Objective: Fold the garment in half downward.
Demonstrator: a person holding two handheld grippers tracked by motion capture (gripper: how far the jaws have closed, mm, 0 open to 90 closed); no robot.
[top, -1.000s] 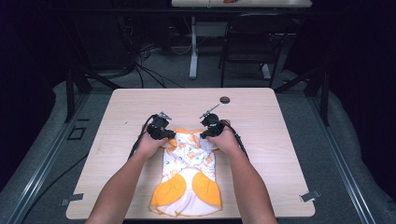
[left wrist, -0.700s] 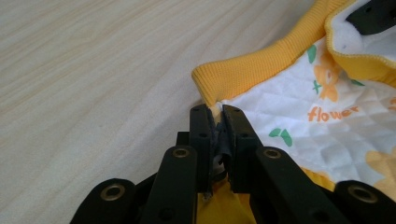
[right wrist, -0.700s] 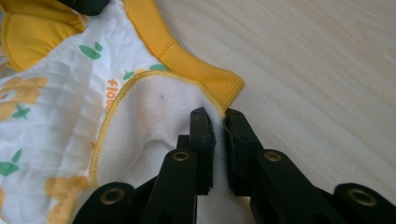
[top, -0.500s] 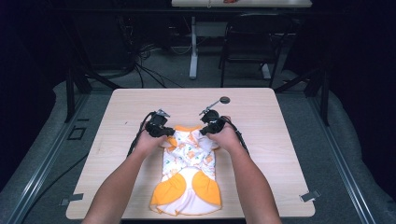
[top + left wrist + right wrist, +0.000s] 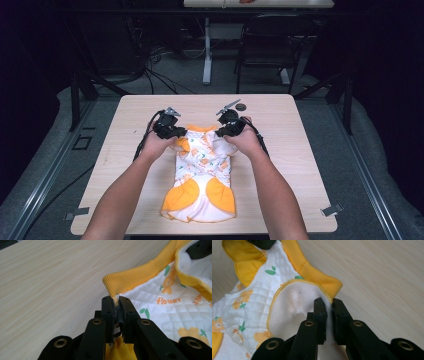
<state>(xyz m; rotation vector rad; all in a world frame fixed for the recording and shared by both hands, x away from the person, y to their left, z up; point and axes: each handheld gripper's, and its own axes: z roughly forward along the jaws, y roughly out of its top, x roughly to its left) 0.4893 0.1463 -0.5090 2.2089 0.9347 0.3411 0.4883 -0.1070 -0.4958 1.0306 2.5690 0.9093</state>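
Note:
A small white quilted garment (image 5: 202,172) with orange flower print and orange trim lies lengthwise on the wooden table (image 5: 300,165). My left gripper (image 5: 176,134) pinches its far left corner; in the left gripper view the jaws (image 5: 116,307) are shut on the fabric beside the orange ribbed collar (image 5: 140,280). My right gripper (image 5: 225,132) pinches the far right corner, and in the right gripper view its jaws (image 5: 329,306) clamp the white fleecy lining (image 5: 294,307) next to the collar (image 5: 317,275). The far end of the garment is lifted off the table.
A small dark round object (image 5: 241,106) lies on the table just beyond my right gripper. Bare wood surrounds the garment on the left, right and far side. The near hem (image 5: 200,212) rests close to the table's front edge. Chairs and cables stand beyond the table.
Both grippers have risen and drawn the garment's far end up and slightly toward the far side; the cloth is stretched longer. Their hold on the corners is unchanged.

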